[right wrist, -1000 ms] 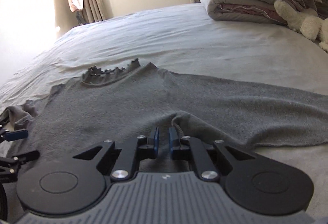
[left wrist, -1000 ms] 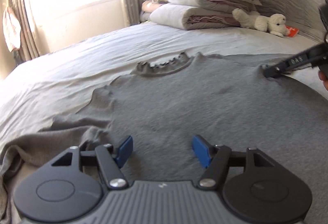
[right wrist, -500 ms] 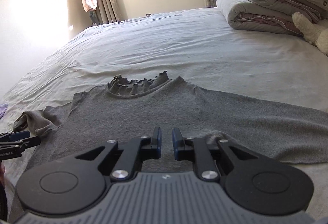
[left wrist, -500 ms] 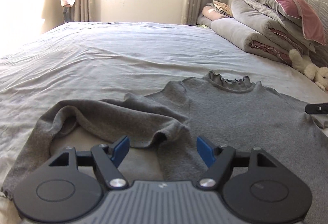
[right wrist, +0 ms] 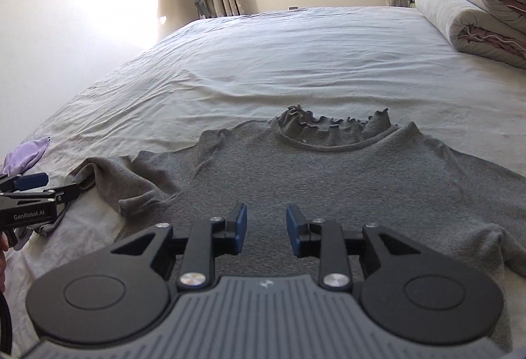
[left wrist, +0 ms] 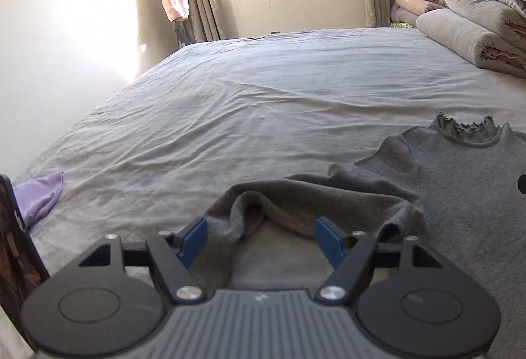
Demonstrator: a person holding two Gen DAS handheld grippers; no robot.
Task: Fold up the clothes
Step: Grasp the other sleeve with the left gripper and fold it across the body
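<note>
A grey long-sleeved top (right wrist: 328, 181) with a ruffled collar (right wrist: 332, 129) lies flat on the bed, collar away from me. Its left sleeve (left wrist: 296, 204) is bunched and folded back near the shoulder. My left gripper (left wrist: 261, 242) is open, its blue pads either side of the bunched sleeve, just above it. It also shows in the right wrist view (right wrist: 42, 186) at the far left, beside the sleeve. My right gripper (right wrist: 263, 230) is open and empty over the top's lower body.
The bed sheet (left wrist: 246, 102) is pale and wrinkled. A lilac cloth (left wrist: 39, 194) lies at the bed's left edge. Folded quilts and pillows (left wrist: 476, 30) are stacked at the far right. A dark object (left wrist: 16, 244) stands at the left edge.
My left gripper has swung left from the top's body to the bunched left sleeve. My right gripper has opened, let go of the cloth and shifted towards the middle of the top.
</note>
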